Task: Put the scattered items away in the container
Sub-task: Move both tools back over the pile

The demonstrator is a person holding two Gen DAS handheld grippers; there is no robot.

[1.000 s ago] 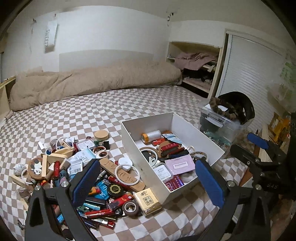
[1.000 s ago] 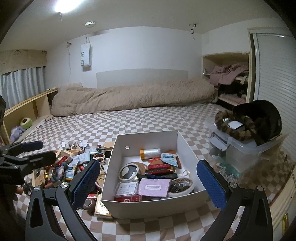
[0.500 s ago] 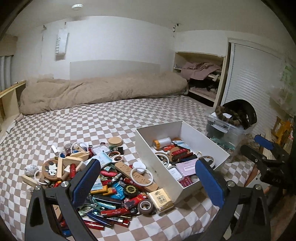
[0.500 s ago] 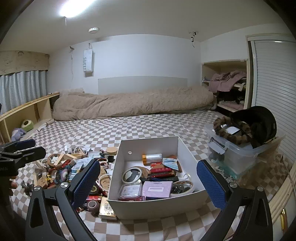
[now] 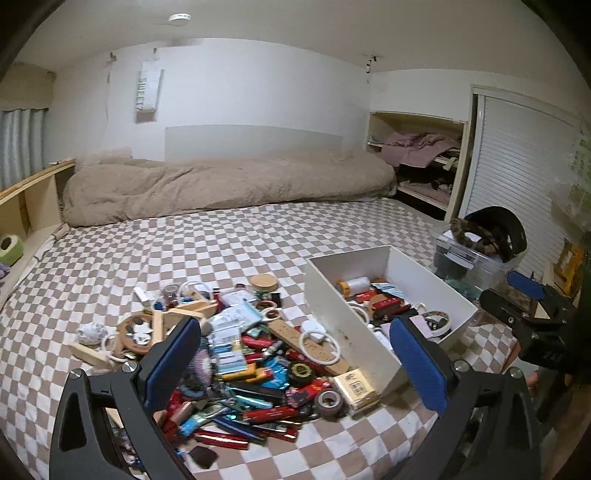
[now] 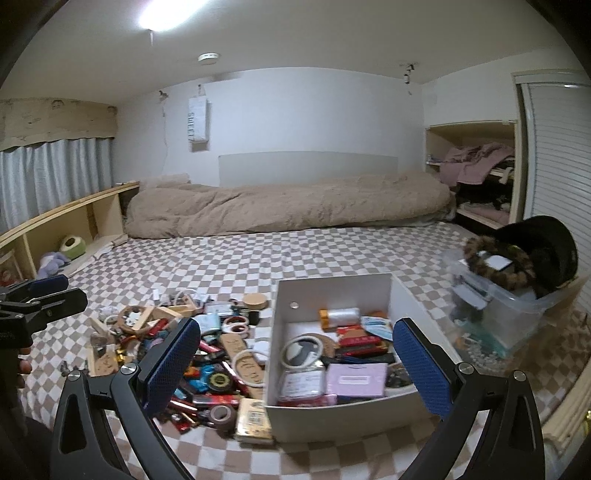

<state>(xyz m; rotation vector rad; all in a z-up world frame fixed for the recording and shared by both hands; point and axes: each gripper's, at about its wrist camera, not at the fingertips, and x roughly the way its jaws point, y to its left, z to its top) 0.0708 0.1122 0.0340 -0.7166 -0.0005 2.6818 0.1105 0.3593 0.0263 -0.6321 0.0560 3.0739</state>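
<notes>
Both grippers, left gripper and right gripper, hover empty with jaws wide apart above the white box and the scattered pile

- The room is dim and evenly lit, with a cool, greyish cast in both views.
- Light comes from a bright white ceiling lamp, blown out to pure glare in the right wrist view.
- Shadows are soft; the white rectangular cardboard box has a shaded inner wall.
- Fisheye distortion bends the pale back wall and black vignetting fills all 4 corners.
- Detail is slightly soft and noisy; the near blue-padded black gripper fingers look sharp.
</notes>
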